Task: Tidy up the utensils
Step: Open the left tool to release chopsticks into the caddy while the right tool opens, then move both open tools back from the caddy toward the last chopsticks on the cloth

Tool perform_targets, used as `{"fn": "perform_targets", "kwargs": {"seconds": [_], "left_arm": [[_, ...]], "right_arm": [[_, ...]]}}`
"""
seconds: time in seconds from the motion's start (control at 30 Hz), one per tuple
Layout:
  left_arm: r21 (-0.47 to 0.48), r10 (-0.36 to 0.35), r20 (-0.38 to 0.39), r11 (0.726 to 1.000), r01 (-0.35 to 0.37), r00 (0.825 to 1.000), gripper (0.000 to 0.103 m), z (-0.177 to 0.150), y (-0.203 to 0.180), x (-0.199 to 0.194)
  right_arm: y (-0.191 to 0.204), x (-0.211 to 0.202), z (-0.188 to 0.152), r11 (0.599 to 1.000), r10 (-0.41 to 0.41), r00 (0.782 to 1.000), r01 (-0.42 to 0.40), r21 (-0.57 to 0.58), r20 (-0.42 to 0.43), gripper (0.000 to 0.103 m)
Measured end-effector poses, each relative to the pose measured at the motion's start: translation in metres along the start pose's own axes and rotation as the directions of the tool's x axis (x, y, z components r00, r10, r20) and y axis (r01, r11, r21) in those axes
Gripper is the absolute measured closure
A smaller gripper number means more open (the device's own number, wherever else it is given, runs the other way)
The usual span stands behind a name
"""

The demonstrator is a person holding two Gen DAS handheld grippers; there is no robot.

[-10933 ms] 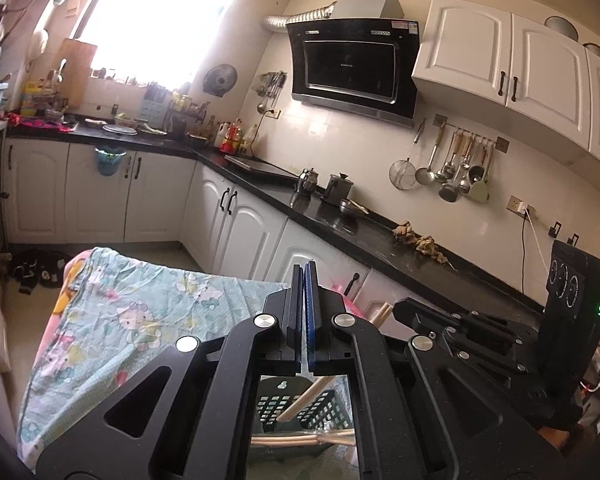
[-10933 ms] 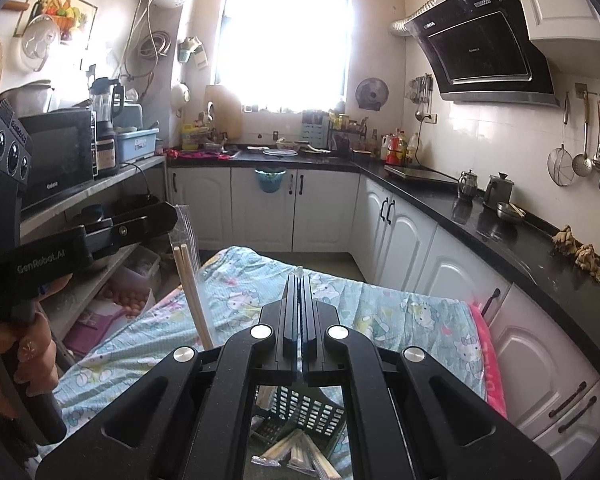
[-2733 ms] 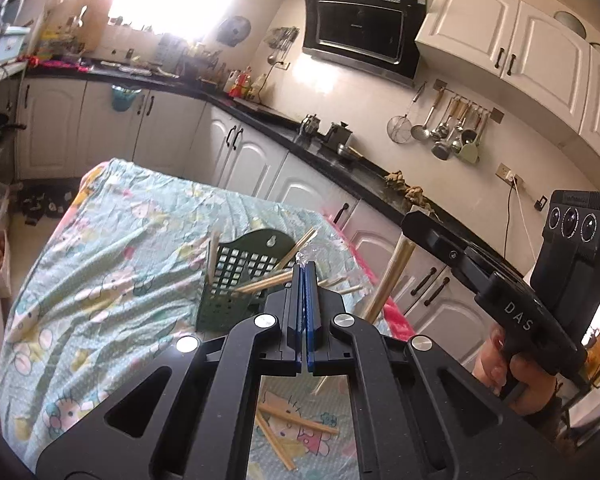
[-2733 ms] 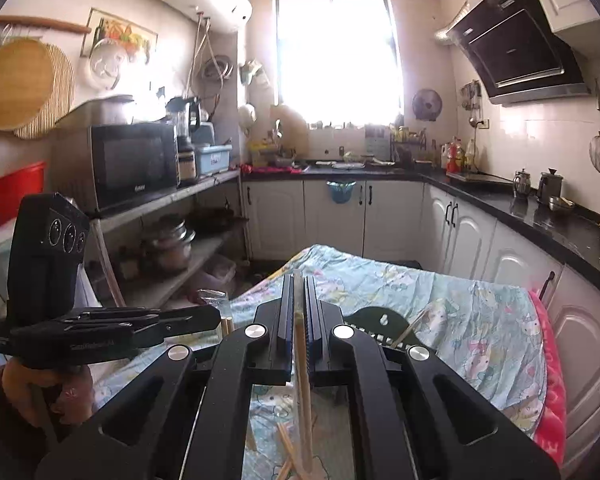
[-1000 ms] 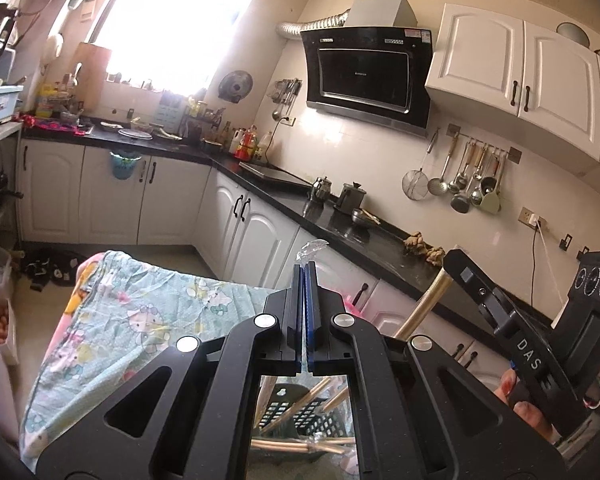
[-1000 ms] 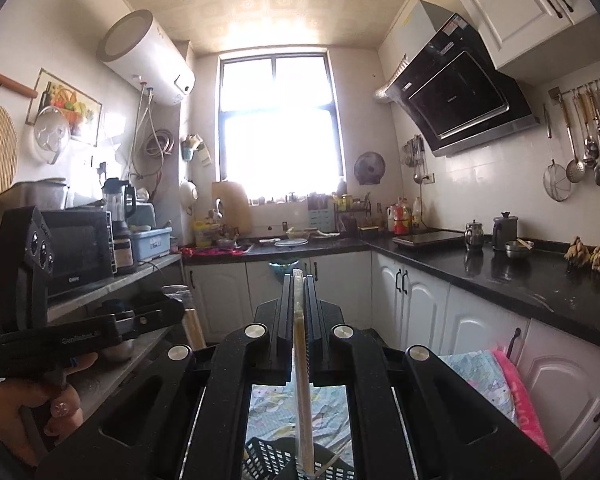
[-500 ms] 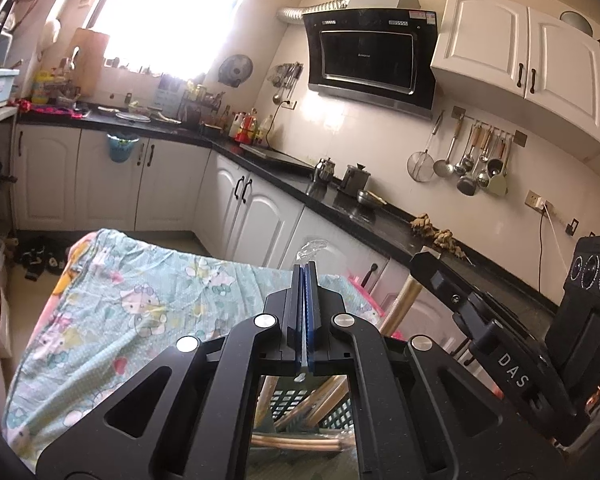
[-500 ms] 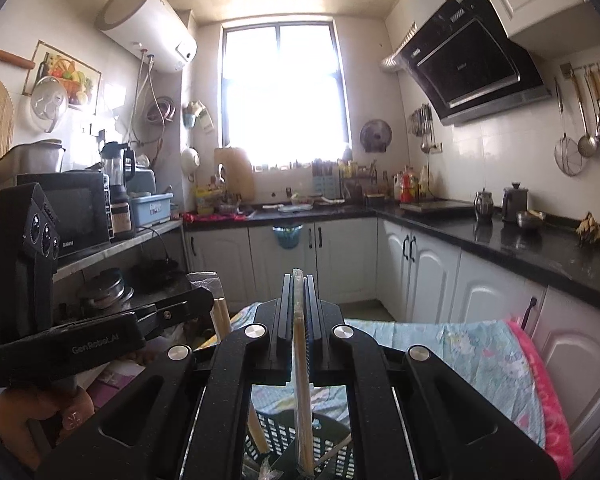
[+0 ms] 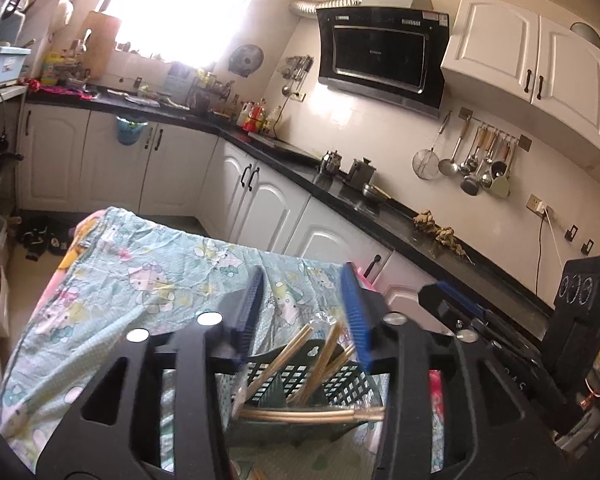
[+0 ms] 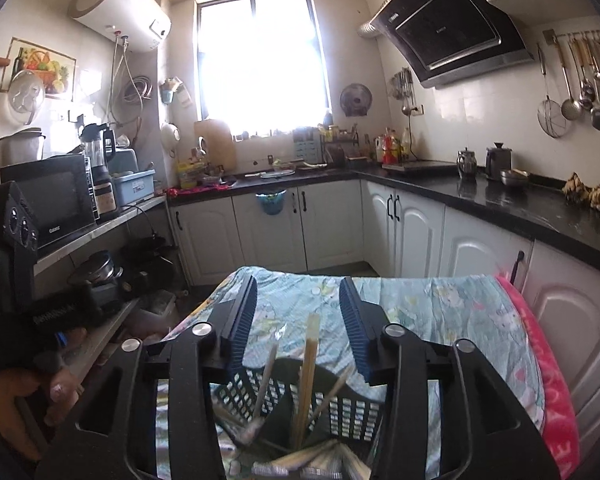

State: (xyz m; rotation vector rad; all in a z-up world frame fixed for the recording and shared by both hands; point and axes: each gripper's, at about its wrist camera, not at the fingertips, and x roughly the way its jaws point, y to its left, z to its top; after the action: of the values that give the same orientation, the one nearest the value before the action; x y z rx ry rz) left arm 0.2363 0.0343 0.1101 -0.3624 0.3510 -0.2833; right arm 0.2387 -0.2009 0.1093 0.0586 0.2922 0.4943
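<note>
A dark green plastic basket [image 9: 332, 376] with a square-grid lattice wall stands on a surface draped in pale blue cartoon-print cloth [image 9: 140, 280], toward that surface's near edge. Inside it lean several slim wooden chopsticks [image 9: 288, 354], pale tan and straight, some in clear crinkly wrappers; the exact count cannot be told, though at least four sticks rise above the rim in the left wrist view. More wrapped ones lie flat across the basket's near rim [image 10: 320, 458].

Two grippers are in view, both black with ribbed blue pads. The left gripper [image 9: 304, 312] has just been opening; its jaws stand apart above the basket, nothing pressed between them. The right gripper [image 10: 298, 316] has likewise just been opening; one upright chopstick [image 10: 310, 360] stands in the gap, free of both pads. A hand [image 10: 28, 392] grips the left gripper's handle.
</note>
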Motion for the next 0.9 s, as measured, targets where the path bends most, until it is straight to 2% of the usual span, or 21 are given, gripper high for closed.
{"fn": "perform_targets", "kwargs": {"seconds": [0.03,0.1,0.23,0.37,0.57,0.9], "left_arm": [[-0.002,0.002,0.008,1.000,-0.002,1.000,0.060,0.000,0.001,-0.006],[-0.005,0.010,0.013,1.000,-0.010,1.000,0.056,-0.001,0.002,-0.015],[-0.022,0.033,0.010,0.999,-0.033,0.999,0.041,-0.006,0.006,-0.032],[-0.038,0.041,0.003,0.998,-0.041,0.999,0.026,-0.016,0.010,-0.045],[-0.053,0.058,-0.026,0.997,-0.059,0.998,0.011,-0.031,0.015,-0.057],[-0.022,0.124,-0.059,0.992,-0.125,0.991,0.011,-0.048,0.019,-0.070]], "right_arm": [[0.000,-0.003,-0.001,1.000,-0.004,1.000,0.004,0.001,-0.004,0.053],[-0.001,-0.010,-0.004,1.000,-0.007,1.000,0.007,0.001,-0.018,0.051],[0.000,-0.024,-0.008,1.000,-0.003,1.000,0.003,0.002,-0.026,0.042],[0.002,-0.039,-0.015,1.000,0.001,0.999,-0.001,-0.002,-0.036,0.040],[0.003,-0.052,-0.024,1.000,0.010,0.999,-0.010,-0.001,-0.049,0.035],[0.010,-0.066,-0.048,0.999,0.032,0.995,-0.036,-0.032,-0.099,0.032]]}}
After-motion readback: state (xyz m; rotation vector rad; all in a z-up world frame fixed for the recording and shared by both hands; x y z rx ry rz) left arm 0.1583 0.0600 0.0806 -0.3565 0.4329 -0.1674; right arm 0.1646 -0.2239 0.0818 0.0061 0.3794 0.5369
